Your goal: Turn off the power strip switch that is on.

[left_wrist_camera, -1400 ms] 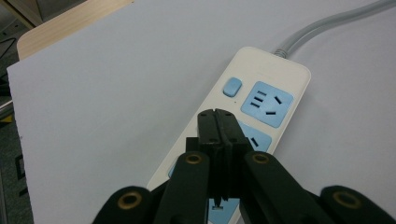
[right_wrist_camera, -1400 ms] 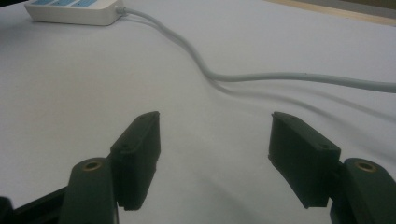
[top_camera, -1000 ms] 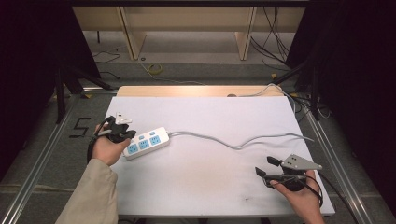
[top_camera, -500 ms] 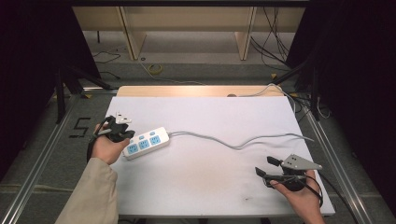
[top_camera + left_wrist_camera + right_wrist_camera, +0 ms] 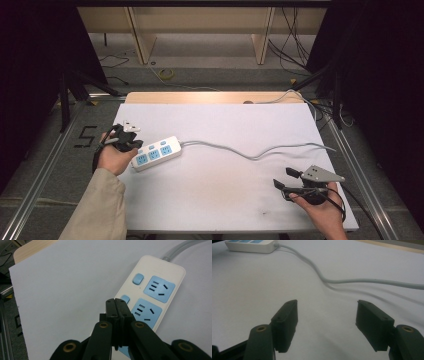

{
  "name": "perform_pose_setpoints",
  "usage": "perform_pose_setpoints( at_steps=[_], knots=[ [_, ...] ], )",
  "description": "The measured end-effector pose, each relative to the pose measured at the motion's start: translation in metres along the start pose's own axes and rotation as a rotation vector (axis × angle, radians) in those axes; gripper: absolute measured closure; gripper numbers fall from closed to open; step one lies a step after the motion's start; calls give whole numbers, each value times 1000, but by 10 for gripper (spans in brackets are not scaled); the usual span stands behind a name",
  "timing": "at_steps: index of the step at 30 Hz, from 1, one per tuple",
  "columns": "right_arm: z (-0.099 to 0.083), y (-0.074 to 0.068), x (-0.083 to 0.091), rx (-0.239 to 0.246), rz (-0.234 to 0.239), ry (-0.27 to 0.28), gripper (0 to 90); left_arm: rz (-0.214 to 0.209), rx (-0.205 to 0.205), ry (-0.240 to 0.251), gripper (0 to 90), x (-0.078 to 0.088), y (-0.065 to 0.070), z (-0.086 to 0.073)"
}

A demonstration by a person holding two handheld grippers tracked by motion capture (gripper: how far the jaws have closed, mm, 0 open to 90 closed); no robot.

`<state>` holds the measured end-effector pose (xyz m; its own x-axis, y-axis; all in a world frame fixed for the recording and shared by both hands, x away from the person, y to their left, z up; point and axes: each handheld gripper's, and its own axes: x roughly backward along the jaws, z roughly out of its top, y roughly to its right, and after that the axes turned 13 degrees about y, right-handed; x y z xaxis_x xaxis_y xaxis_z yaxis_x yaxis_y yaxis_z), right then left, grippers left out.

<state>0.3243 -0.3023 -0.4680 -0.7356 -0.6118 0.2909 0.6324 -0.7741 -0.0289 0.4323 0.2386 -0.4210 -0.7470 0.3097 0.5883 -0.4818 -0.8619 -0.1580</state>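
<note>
Left claw (image 5: 116, 305), jaws pressed together, hovers over our strip's (image 5: 155, 152) near end on the white surface (image 5: 220, 195). Right claw (image 5: 326, 322) gapes wide, well apart; only the cord (image 5: 362, 281) crosses between.

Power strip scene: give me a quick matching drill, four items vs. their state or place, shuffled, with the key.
Column 1:
1. left gripper
2. right gripper
3. power strip
4. grey cord

Column 2:
A. snakes across the white tabletop toward its right edge
B. jaws wide apart, nothing between them
C. jaws pressed together, over the strip's near end
D. lies flat, blue sockets facing up

Pairs: 1-C, 2-B, 3-D, 4-A
</note>
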Motion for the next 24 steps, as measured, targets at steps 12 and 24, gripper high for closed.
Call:
perform_pose_setpoints(
  at_steps=[12,24],
  knots=[
    [0,0,0,2,-2,0,348,6,-2,-22,897,-2,-3,-2],
    [0,-1,0,2,5,4,346,6,-10,-39,897,-5,-4,-3]
  ],
)
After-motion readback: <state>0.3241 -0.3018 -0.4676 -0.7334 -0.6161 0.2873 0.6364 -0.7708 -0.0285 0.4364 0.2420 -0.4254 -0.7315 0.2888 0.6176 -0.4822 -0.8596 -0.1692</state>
